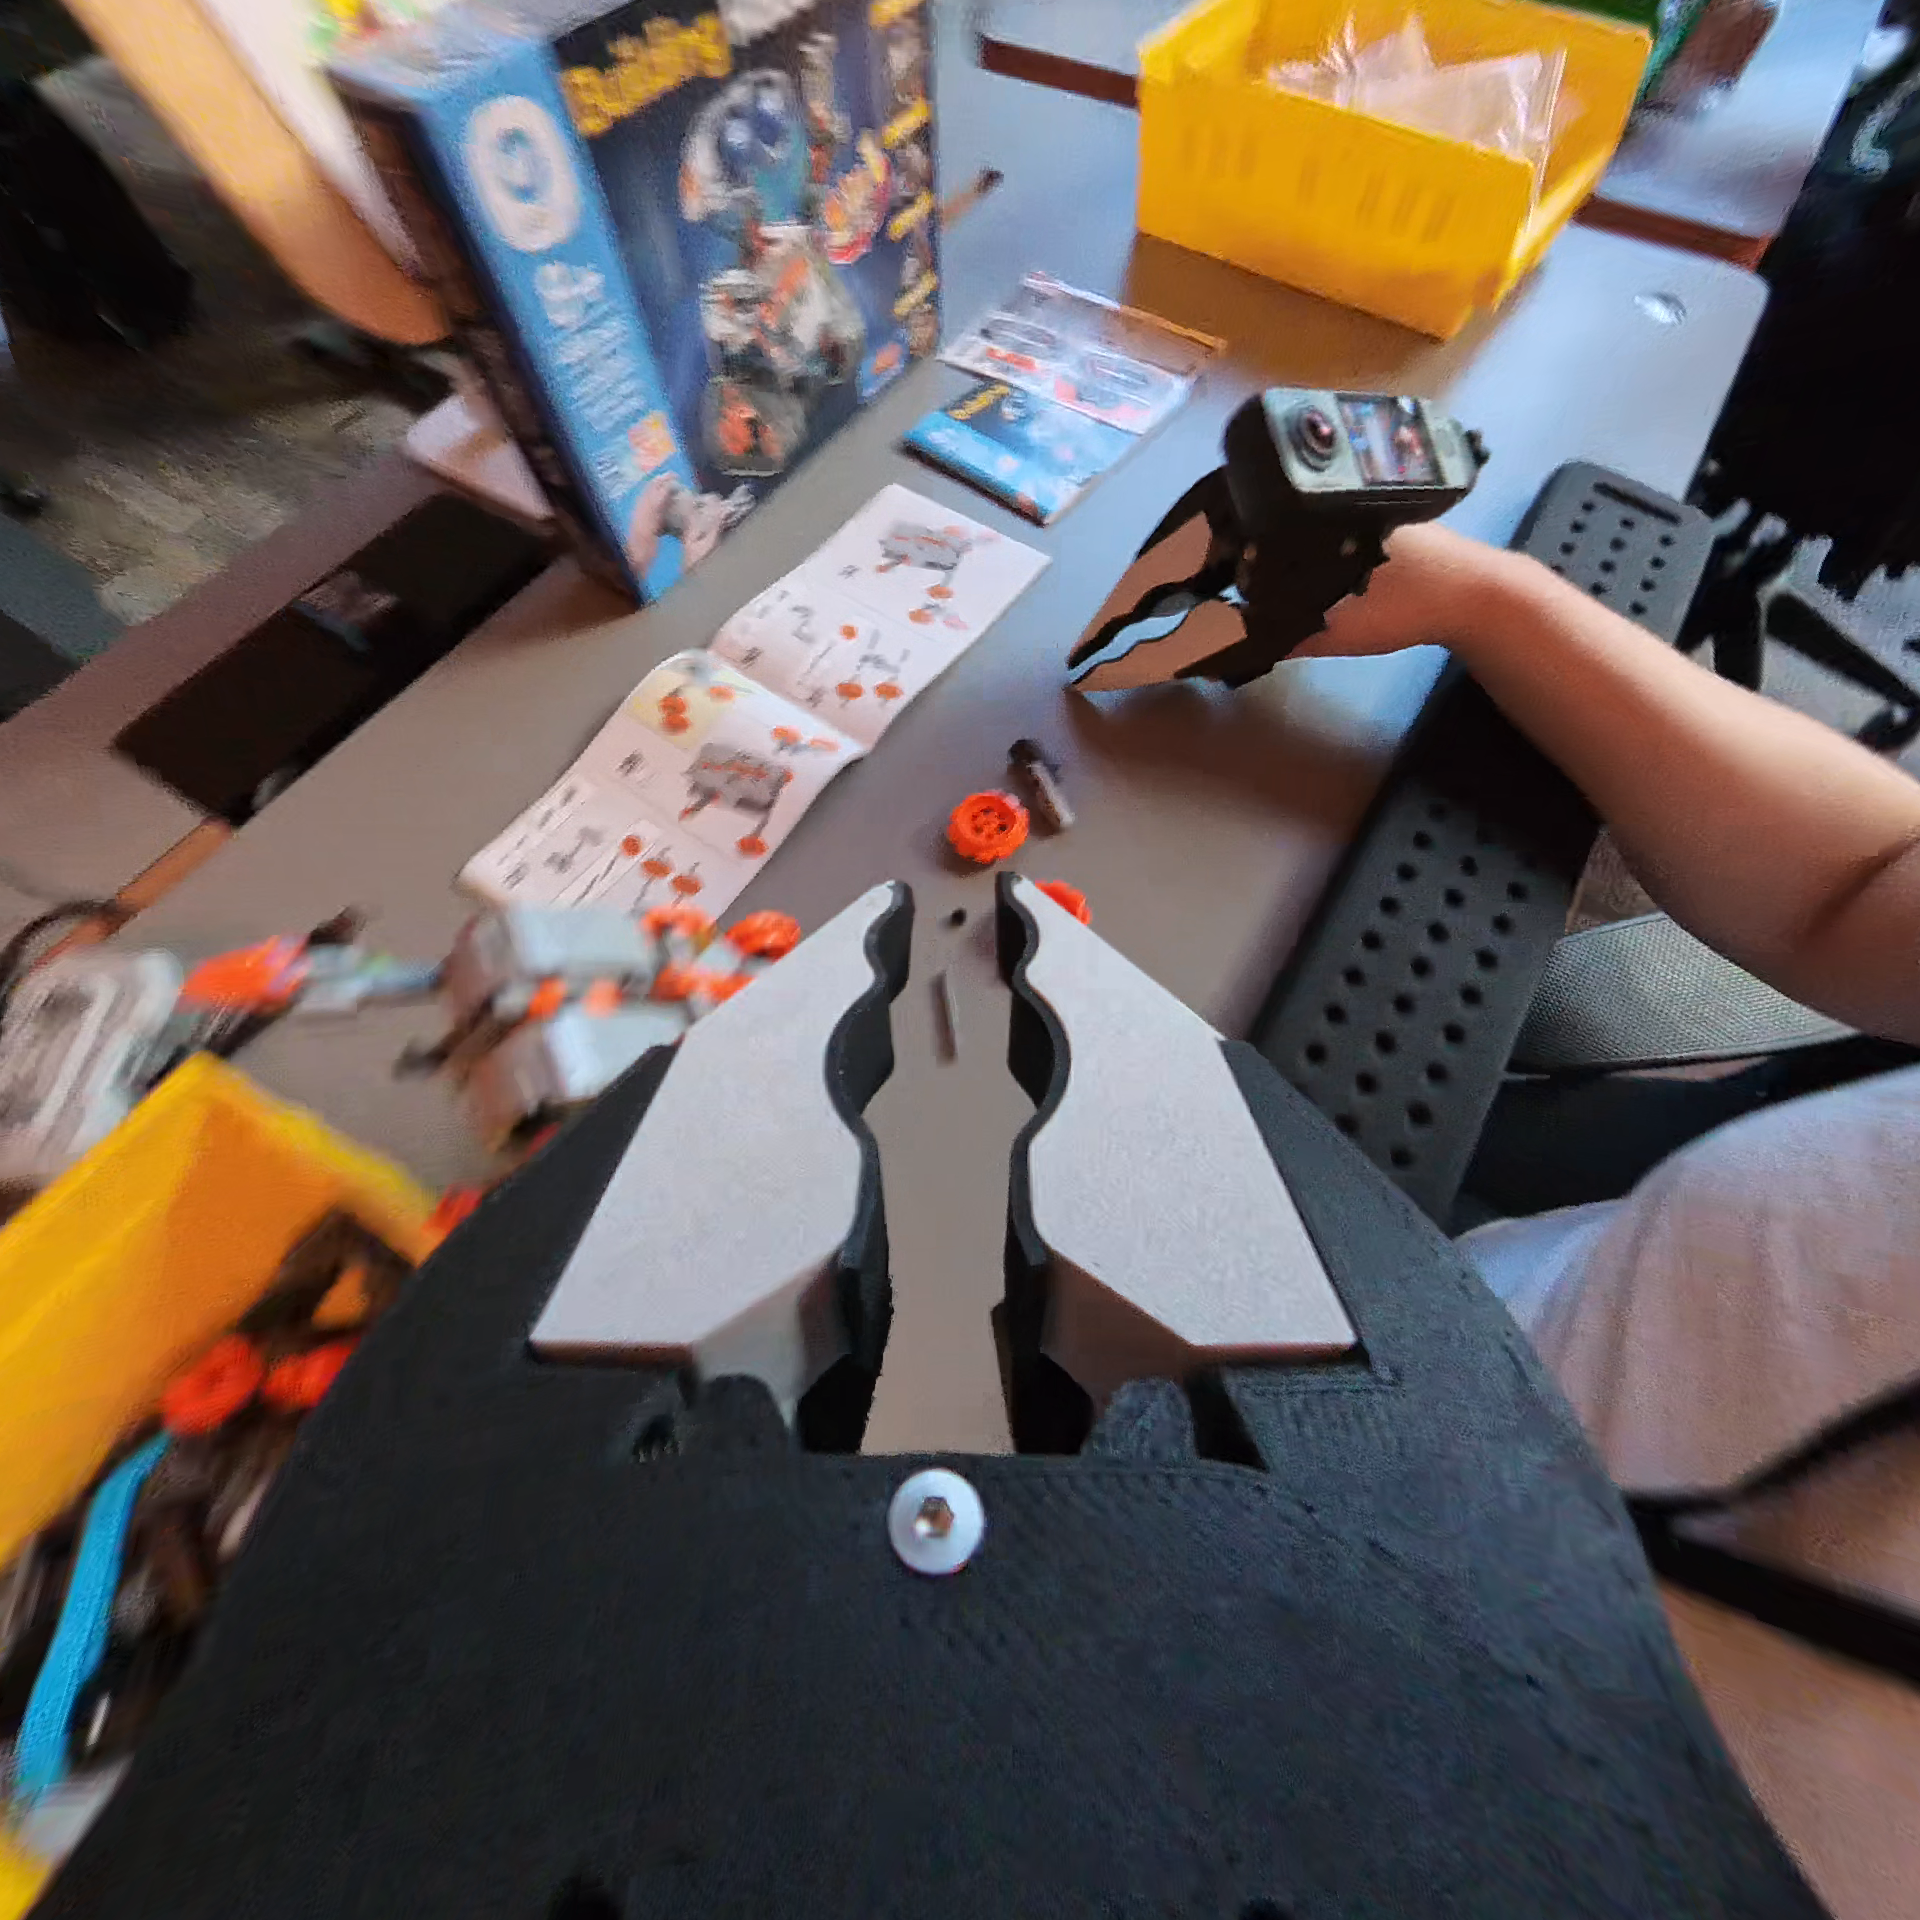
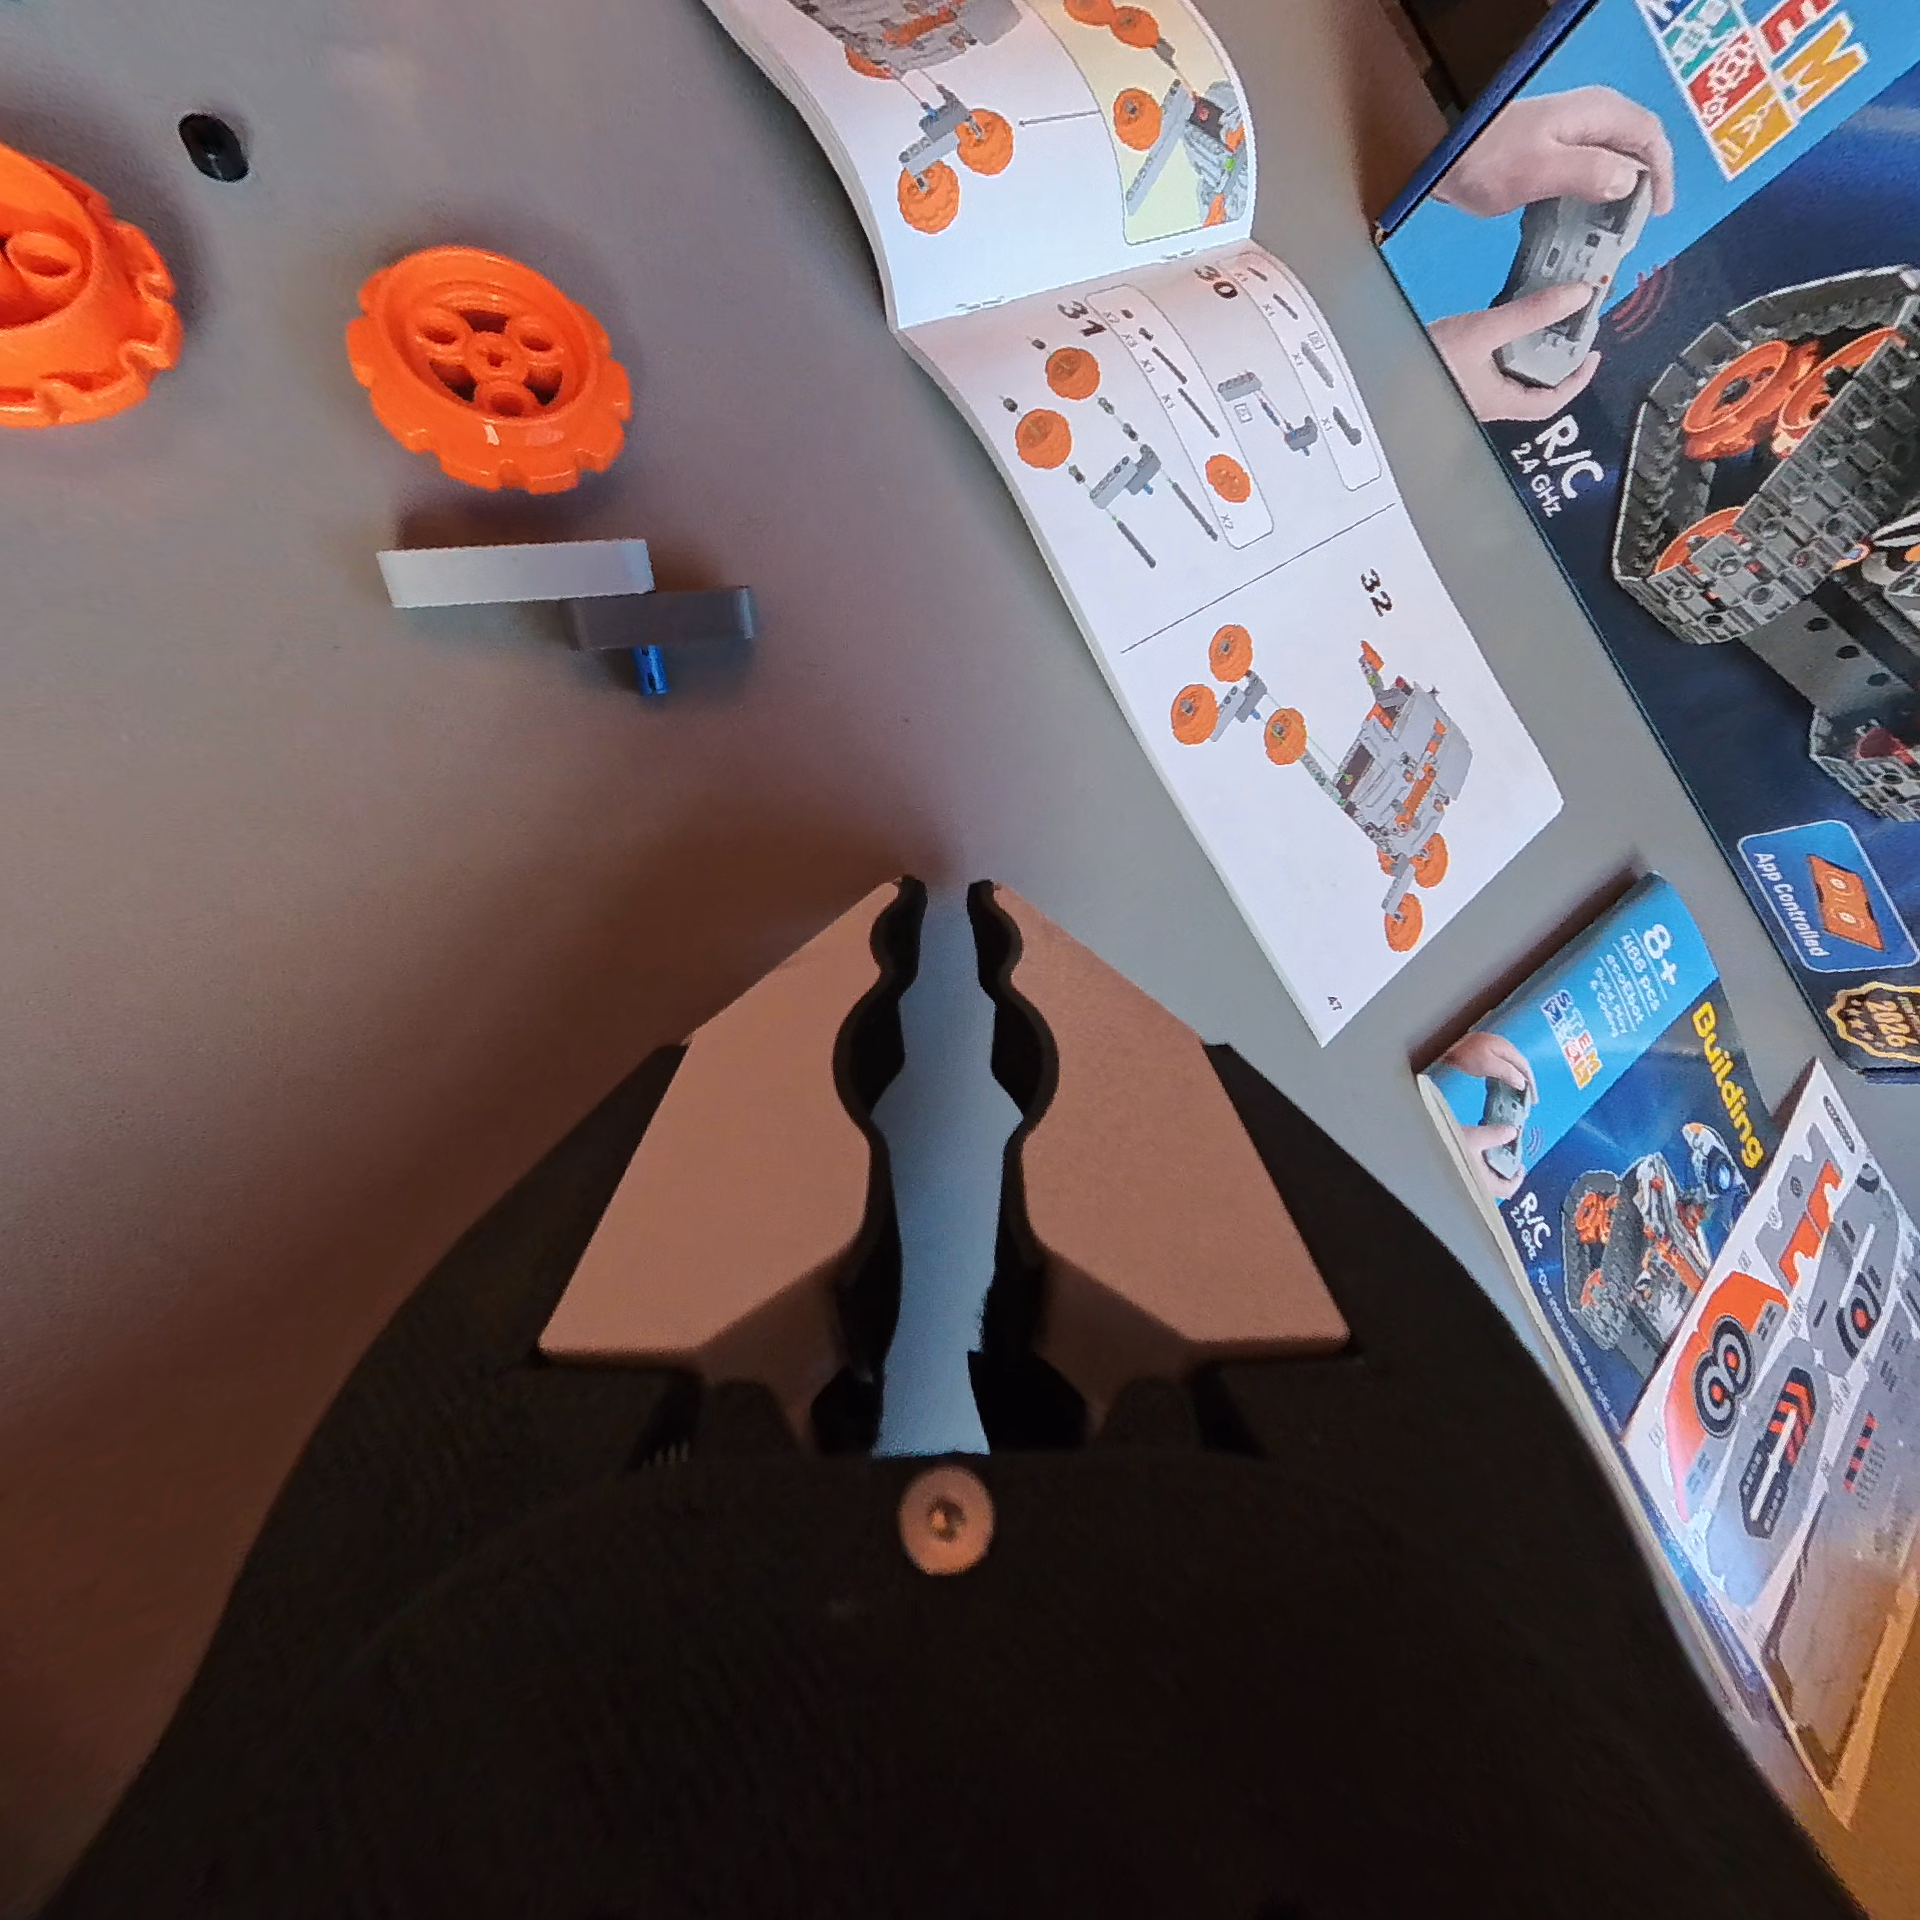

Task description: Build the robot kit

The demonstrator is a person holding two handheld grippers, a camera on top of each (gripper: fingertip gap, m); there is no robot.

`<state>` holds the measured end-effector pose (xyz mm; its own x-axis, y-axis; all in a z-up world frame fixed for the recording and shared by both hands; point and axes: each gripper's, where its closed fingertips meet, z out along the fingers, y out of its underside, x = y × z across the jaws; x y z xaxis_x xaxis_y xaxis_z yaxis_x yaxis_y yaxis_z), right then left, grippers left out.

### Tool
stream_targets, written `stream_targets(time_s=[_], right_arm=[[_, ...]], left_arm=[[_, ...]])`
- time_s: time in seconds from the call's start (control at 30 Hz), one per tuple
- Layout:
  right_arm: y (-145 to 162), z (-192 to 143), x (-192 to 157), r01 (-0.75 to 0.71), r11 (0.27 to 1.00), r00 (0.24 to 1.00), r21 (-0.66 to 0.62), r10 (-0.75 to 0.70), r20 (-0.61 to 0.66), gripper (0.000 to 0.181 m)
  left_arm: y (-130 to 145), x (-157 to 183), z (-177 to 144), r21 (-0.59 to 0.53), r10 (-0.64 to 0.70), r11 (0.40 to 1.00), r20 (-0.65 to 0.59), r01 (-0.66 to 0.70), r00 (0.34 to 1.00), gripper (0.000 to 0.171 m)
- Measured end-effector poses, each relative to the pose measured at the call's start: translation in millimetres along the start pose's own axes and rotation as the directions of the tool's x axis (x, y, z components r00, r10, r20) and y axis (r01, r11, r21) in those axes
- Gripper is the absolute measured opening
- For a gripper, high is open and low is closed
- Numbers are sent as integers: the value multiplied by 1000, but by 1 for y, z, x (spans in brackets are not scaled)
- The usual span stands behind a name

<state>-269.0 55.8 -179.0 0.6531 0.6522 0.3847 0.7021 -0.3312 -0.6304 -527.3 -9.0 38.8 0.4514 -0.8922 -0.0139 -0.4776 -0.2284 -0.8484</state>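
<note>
My left gripper [image 1: 954, 891] hovers over the grey table [image 1: 1195, 831], jaws a little apart and empty; a small dark pin [image 1: 956, 917] and a dark axle [image 1: 943, 1013] lie on the table in the gap. An orange wheel [image 1: 987, 826] and a grey beam piece [image 1: 1039, 779] lie just ahead. A second wheel [image 1: 1068, 900] peeks from behind one finger. My right gripper [image 2: 945, 888], also in the left wrist view [image 1: 1081, 675], is empty with a narrow gap. Ahead of it lie an orange wheel [image 2: 488, 369], a white beam [image 2: 514, 571] and a dark grey beam [image 2: 660, 618] with a blue pin [image 2: 649, 665].
An open instruction booklet [image 2: 1195, 520] and the kit box [image 2: 1714, 416] lie to the right, with a second booklet [image 2: 1621, 1122] and sticker sheet [image 2: 1787, 1403]. A part-built model [image 1: 582, 987] sits left. Yellow bins stand far right [image 1: 1351, 177] and near left [image 1: 156, 1247]. A chair armrest [image 1: 1455, 883] borders the table. The orange wheel [image 2: 488, 369] is about 11 centimetres from my right fingertips and 25 centimetres from my left. My left wrist view [image 1: 997, 816] looks at it from another angle.
</note>
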Motion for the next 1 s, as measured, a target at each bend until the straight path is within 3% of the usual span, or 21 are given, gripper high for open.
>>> stream_targets(time_s=[0.1,0.2,0.33,0.43,0.6,0.7,0.8,1.0], right_arm=[[3,-1,3,-3,1000,1000,-22,2,-13,11],[4,-1,5,-17,999,1000,-30,17,-17,11],[3,0,6,-11,1000,1000,-15,10,-24,10],[2,1,7,-23,1000,999,-5,22,-27,10],[0,4,7,-38,999,999,22,38,-20,8],[0,5,7,-50,998,999,33,50,-13,8],[0,5,8,-58,998,998,40,58,-7,8],[0,6,9,-70,996,998,51,70,1,8]], left_arm=[[55,-48,-57,-49,-145,987,137,153,980,36],[127,-95,-84,-145,-279,930,318,337,906,45],[215,-128,-85,-320,-338,789,487,524,806,45],[257,-138,-74,-436,-313,690,541,578,781,44],[272,-138,-41,-500,-320,655,495,566,808,49],[283,-146,-36,-559,-219,643,521,524,825,51],[286,-146,-34,-581,-211,639,498,504,841,24],[288,-162,-45,-551,-214,658,517,513,829,23]])
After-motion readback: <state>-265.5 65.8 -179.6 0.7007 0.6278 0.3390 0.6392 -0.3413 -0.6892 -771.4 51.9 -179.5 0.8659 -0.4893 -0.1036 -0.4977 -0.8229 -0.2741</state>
